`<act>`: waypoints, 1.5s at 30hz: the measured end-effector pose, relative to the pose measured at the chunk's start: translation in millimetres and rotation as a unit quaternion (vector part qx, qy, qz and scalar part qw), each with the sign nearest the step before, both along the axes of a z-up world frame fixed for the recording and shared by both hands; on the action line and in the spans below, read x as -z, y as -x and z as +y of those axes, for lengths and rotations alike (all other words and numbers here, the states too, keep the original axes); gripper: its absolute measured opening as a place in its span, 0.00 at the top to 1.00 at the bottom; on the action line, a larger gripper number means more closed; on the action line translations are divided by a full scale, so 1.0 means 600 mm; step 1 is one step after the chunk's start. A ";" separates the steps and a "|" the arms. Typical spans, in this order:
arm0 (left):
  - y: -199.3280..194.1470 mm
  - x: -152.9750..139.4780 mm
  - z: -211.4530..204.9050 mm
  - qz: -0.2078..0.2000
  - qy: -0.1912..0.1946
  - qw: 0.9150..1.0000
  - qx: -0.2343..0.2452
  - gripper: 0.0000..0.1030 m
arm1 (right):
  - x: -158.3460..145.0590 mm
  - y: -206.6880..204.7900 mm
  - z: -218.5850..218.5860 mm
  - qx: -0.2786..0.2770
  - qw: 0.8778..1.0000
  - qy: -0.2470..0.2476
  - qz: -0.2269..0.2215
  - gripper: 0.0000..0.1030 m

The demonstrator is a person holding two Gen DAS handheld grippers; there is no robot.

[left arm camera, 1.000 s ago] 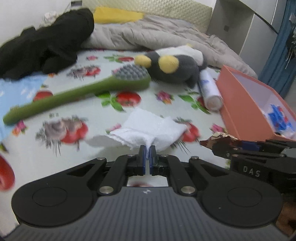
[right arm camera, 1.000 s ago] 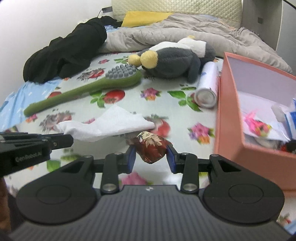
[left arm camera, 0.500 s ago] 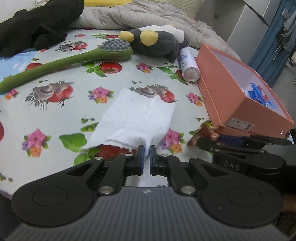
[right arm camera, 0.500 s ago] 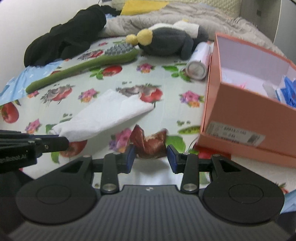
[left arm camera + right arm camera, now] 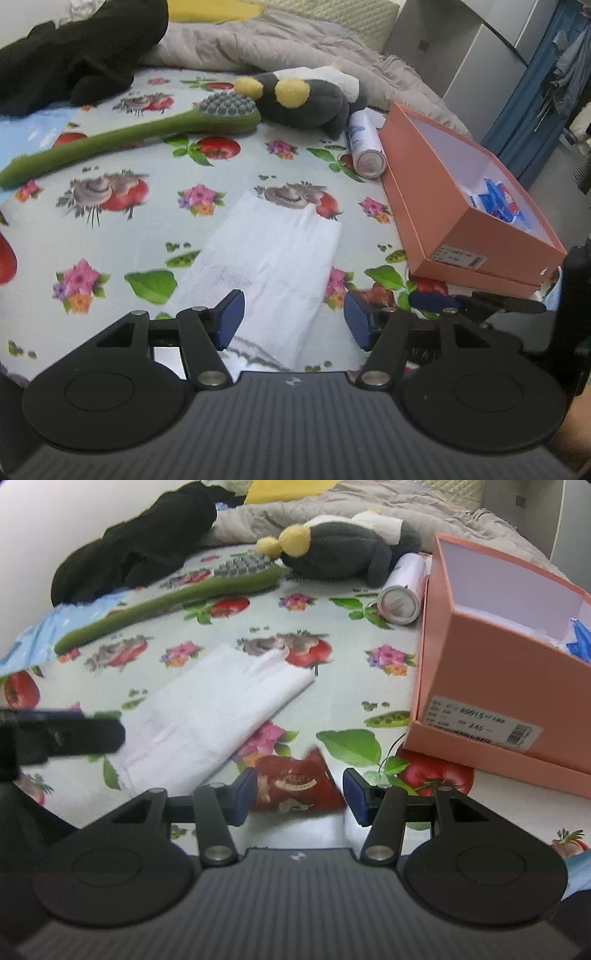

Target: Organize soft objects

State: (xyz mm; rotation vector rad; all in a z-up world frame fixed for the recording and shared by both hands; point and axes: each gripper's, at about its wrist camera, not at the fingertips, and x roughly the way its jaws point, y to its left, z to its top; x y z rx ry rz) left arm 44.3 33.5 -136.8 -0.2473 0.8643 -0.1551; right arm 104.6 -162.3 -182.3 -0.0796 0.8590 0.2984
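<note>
A white towel (image 5: 273, 258) lies flat on the flowered sheet, its near end between the fingers of my open left gripper (image 5: 293, 321); it also shows in the right wrist view (image 5: 218, 716). A small red-brown patterned pouch (image 5: 295, 784) lies on the sheet between the fingers of my open right gripper (image 5: 299, 794), not pinched. My right gripper's fingers (image 5: 436, 299) show at the right of the left wrist view. A grey plush toy with yellow parts (image 5: 303, 99) and a long green plush brush (image 5: 147, 133) lie farther back.
An open orange box (image 5: 461, 218) stands at the right with blue items inside. A white spray can (image 5: 364, 146) lies beside it. Black clothing (image 5: 74, 55) and a grey blanket (image 5: 295, 44) are heaped at the back. The bed edge is just below the grippers.
Both grippers have opened. The left one has let go of the towel, which now lies spread flat. The right one has let go of the pouch, which now rests on the sheet.
</note>
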 end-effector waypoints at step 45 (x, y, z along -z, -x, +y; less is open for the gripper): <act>-0.168 0.115 -0.058 0.054 -0.134 0.986 0.086 0.60 | 0.019 -0.019 -0.084 0.071 0.997 -0.022 -0.008 0.59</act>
